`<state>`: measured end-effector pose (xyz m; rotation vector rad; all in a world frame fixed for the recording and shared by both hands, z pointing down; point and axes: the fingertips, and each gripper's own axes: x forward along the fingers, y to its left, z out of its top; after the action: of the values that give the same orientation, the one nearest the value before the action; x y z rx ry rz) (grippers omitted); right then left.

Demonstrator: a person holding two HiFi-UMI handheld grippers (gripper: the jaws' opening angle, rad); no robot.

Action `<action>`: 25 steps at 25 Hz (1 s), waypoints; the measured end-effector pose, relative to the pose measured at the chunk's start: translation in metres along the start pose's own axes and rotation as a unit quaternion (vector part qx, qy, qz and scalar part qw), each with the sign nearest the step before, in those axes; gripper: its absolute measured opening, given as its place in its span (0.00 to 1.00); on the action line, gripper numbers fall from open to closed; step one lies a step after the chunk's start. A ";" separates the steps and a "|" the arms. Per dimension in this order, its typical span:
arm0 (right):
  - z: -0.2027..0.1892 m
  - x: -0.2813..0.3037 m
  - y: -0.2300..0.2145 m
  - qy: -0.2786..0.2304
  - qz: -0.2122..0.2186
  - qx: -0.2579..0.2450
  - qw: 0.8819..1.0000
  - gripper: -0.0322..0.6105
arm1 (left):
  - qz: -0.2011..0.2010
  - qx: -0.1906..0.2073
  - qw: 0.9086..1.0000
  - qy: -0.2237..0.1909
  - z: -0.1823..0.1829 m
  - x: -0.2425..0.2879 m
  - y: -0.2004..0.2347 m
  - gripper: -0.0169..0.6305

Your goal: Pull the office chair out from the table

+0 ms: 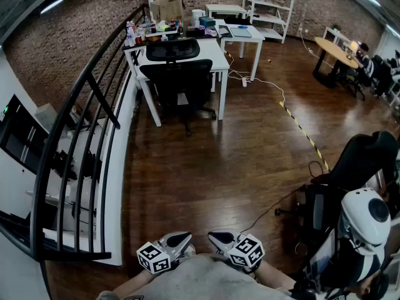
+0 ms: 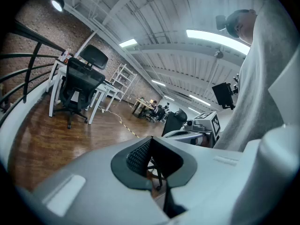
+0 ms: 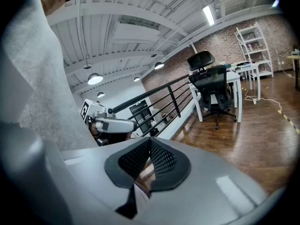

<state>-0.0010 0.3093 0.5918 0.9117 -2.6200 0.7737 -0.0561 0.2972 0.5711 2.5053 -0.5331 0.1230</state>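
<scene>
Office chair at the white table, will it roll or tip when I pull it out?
The chair probably rolls easily: its star base stands on smooth wood floor. Pulled high by the headrest, it may lean first.

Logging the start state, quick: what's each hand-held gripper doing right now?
The left hand-held gripper is closed, holding nothing.
The right hand-held gripper is closed, holding nothing.
</scene>
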 end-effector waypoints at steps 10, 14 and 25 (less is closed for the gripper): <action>0.007 0.003 -0.003 -0.002 -0.004 -0.006 1.000 0.06 | 0.000 0.002 1.000 -0.007 0.008 0.000 0.005 0.03; 0.032 0.000 -0.008 -0.022 -0.017 -0.037 0.999 0.06 | 0.003 0.030 0.999 -0.031 0.036 0.002 0.010 0.03; 0.169 0.006 -0.007 -0.130 -0.072 -0.151 0.977 0.06 | -0.004 0.170 0.978 -0.121 0.183 -0.014 0.018 0.03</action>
<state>-0.0130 0.2072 0.4579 1.1591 -2.7453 0.2215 -0.0815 0.1877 0.4252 2.8779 -0.6450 -0.1059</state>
